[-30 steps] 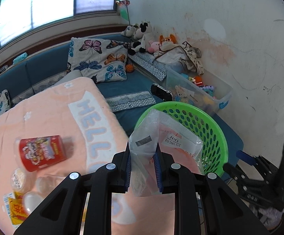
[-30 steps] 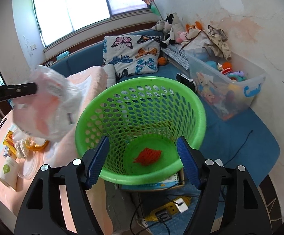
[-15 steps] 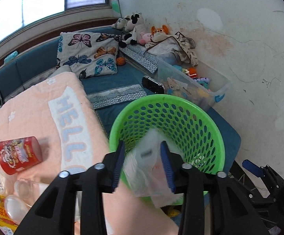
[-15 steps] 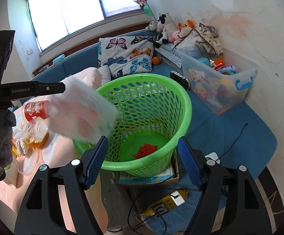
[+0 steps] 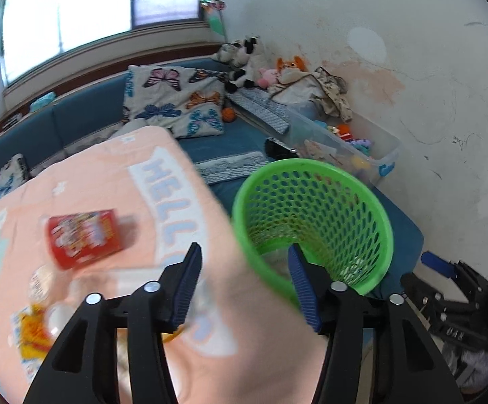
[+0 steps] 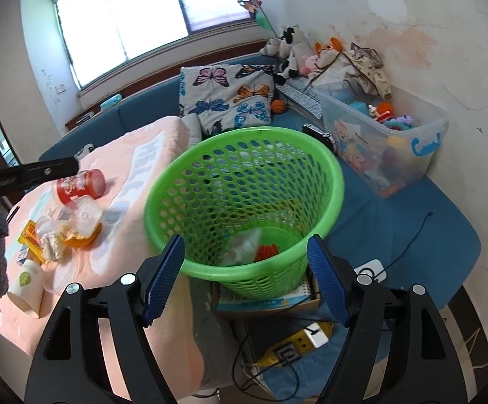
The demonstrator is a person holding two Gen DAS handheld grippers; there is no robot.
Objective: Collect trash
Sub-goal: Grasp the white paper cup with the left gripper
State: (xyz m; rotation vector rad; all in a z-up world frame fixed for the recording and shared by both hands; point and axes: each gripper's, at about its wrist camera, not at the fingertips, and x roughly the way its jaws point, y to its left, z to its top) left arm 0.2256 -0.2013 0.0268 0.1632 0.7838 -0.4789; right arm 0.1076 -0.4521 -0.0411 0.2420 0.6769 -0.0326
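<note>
The green mesh basket point(image 6: 324, 165) stands beside the pink-covered table point(image 6: 122, 155); it also shows in the left wrist view point(image 5: 375, 202). Inside lie a clear plastic bag point(image 6: 242, 244) and a red net scrap point(image 6: 266, 252). My left gripper point(image 5: 244, 266) is open and empty over the table edge by the basket rim. My right gripper point(image 6: 245, 256) is open and empty, just in front of the basket. A red can point(image 6: 80, 185) lies on the table, blurred in the left wrist view point(image 5: 84, 237).
More trash sits on the table: clear cups and an orange lid point(image 6: 82, 232), a yellow wrapper point(image 6: 31, 235), a white cup point(image 6: 25, 284). A clear toy bin point(image 6: 385, 141) stands by the wall. A power strip point(image 6: 297, 340) and cables lie on the floor.
My left gripper opened and let go of the plastic bag, which now lies in the basket. The left gripper has swung back left toward the table.
</note>
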